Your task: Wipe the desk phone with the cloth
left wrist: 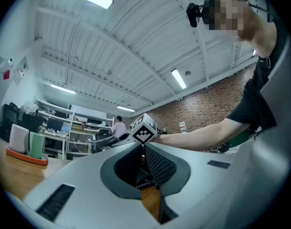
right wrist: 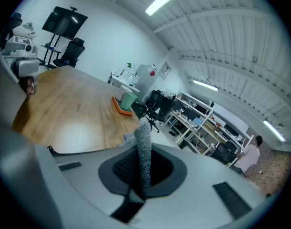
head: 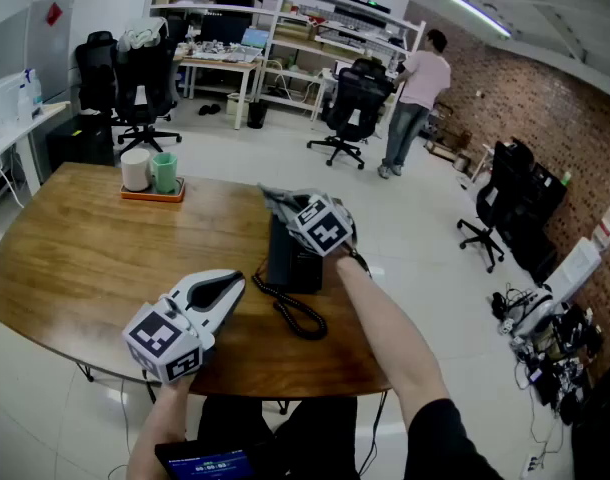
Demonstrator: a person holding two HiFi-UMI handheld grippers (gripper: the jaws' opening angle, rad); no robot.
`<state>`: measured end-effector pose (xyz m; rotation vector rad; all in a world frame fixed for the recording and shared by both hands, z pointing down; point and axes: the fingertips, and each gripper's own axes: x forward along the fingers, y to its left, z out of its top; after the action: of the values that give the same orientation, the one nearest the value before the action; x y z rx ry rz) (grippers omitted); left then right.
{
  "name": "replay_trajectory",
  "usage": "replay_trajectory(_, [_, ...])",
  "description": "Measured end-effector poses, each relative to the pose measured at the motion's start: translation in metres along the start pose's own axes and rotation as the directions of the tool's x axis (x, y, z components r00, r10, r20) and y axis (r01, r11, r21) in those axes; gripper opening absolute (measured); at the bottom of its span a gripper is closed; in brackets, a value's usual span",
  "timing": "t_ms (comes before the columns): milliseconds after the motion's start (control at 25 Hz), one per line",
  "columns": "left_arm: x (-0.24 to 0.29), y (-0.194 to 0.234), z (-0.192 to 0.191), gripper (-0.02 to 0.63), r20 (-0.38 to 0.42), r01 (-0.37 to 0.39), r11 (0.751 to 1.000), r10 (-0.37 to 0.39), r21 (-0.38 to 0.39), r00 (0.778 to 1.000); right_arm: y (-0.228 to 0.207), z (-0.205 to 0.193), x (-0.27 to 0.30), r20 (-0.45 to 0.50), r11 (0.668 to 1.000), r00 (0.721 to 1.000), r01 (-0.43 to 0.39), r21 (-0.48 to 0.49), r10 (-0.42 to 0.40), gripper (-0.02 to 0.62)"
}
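On the wooden table (head: 65, 268), far left, recorded an orange tray (head: 153, 196) carrying a white cup (head: 135, 168) and a green cup (head: 165, 172), side by side.

Toward the near edge, left of centre, logged the left gripper (head: 231, 290) low over the wood, pointing right toward the phone (head: 290, 258) but apart from it. Found its jaws together in the left gripper view, pads (left wrist: 160, 166) meeting with nothing between them.

Right of that, found the phone itself: black, standing upright near the table's right edge. Noted its coiled cord (head: 297, 313) lying on the wood in front, between phone and near edge.

Over the phone's top, logged the right gripper (head: 285, 206), carried on a bare forearm (head: 385, 338) reaching in from the lower right. Found its jaws closed on the grey cloth (right wrist: 143, 147), a strip standing up from between them in the right gripper view. Saw the cloth in the head view sticking out leftward past the phone's top edge. Could not confirm contact between cloth and phone.

Beyond the table, further right, noted office chairs (head: 350, 103) and a person (head: 413, 98) in a pink top standing at shelving (head: 315, 28), back turned.
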<state>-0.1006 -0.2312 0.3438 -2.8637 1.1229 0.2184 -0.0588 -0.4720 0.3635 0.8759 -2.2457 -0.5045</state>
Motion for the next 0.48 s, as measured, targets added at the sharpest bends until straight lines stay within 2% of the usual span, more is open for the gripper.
replay_trajectory(120, [0.0,-0.003,0.006,0.008,-0.017,-0.002,1.0,0.002,0.012,1.0,0.014,-0.002,-0.011,0.003,0.998,0.999,-0.047,-0.029,0.048,0.026])
replay_trajectory(240, [-0.002,0.0,0.01,0.008,-0.009,-0.023,0.999,0.023,0.025,1.0,0.061,-0.002,-0.032,0.012,0.976,0.983,-0.182,-0.119,0.184,0.026])
replay_trajectory(320, [-0.003,-0.001,0.012,0.008,0.001,-0.033,0.999,0.033,0.03,0.999,0.107,-0.011,-0.058,0.005,0.931,0.95,-0.304,-0.201,0.311,0.026])
replay_trajectory(400, [-0.004,-0.002,0.012,0.008,0.002,-0.033,0.999,0.033,0.03,0.999,0.151,-0.023,-0.086,-0.037,0.854,0.895,-0.435,-0.284,0.444,0.026])
replay_trajectory(440, [-0.005,-0.002,0.011,0.008,-0.003,-0.032,0.999,0.032,0.029,0.999,0.163,-0.028,-0.095,-0.061,0.823,0.877,-0.469,-0.319,0.476,0.026])
replay_trajectory(480, [-0.005,-0.002,0.01,0.008,-0.009,-0.032,0.999,0.032,0.027,0.999,0.164,-0.029,-0.098,-0.068,0.815,0.876,-0.47,-0.339,0.477,0.026])
